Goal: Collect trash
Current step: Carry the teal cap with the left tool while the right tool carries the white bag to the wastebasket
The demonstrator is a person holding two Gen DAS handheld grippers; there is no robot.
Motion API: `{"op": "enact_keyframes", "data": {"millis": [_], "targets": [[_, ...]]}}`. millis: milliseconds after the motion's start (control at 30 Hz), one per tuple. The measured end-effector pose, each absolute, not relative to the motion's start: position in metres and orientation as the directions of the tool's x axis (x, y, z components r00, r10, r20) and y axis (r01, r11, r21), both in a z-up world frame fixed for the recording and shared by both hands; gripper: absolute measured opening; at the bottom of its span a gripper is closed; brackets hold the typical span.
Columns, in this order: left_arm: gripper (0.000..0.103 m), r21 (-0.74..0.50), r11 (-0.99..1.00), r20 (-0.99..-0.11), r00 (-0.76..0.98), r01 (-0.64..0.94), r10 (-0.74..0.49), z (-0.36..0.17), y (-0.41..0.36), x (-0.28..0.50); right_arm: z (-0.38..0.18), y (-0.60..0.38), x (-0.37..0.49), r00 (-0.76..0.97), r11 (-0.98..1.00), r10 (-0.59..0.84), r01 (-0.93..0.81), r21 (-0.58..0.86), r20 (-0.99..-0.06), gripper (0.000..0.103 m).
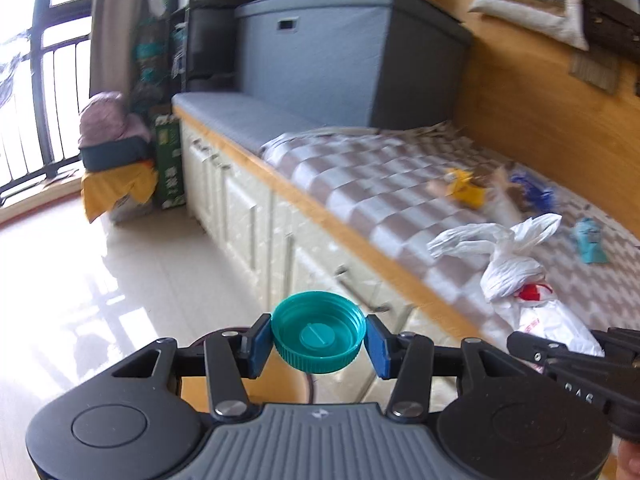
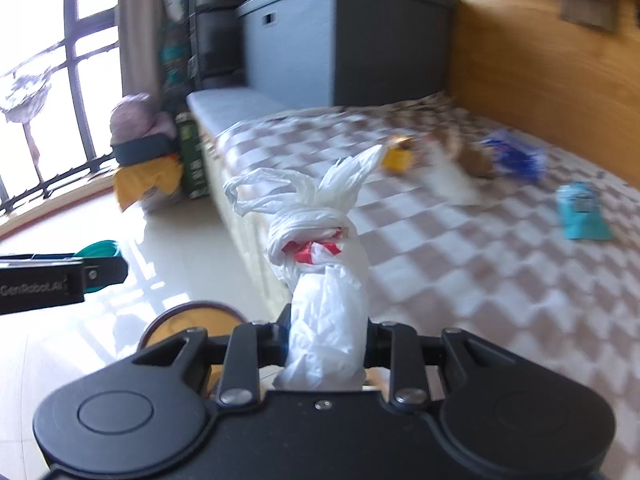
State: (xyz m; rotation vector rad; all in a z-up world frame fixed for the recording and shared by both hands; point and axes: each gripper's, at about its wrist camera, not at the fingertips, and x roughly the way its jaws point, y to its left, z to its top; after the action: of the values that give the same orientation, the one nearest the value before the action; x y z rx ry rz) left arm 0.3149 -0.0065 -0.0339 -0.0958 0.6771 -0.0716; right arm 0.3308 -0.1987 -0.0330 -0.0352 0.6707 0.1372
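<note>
My left gripper (image 1: 319, 340) is shut on a teal bottle cap (image 1: 319, 332), open side toward the camera, held above the floor beside the bench. My right gripper (image 2: 326, 340) is shut on a knotted white plastic bag (image 2: 320, 264) with red print, held up near the bench edge; the bag also shows in the left wrist view (image 1: 516, 276). On the checkered mat (image 2: 480, 264) lie a yellow wrapper (image 2: 398, 156), a blue wrapper (image 2: 516, 156) and a teal packet (image 2: 582, 212). The left gripper with the cap shows at the left of the right wrist view (image 2: 96, 264).
A long bench with white cabinet doors (image 1: 256, 216) runs along the wooden wall (image 1: 540, 120). A grey storage box (image 1: 344, 52) stands at its far end. Bags and boxes (image 1: 120, 160) are piled by the window. A round wooden stool (image 2: 192, 324) is below the grippers. The floor (image 1: 100, 280) is glossy tile.
</note>
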Motion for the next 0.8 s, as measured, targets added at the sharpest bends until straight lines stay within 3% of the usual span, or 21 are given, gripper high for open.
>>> {"op": "enact_keyframes", "data": {"millis": [800], "targets": [[0.05,-0.212,0.961,-0.816,0.573,-0.176,-0.075,-0.194,0.093,0.416,-0.2,-0.089,0.448,0.526,0.964,0.214,-0.253,0.089,-0.823,0.029]]}}
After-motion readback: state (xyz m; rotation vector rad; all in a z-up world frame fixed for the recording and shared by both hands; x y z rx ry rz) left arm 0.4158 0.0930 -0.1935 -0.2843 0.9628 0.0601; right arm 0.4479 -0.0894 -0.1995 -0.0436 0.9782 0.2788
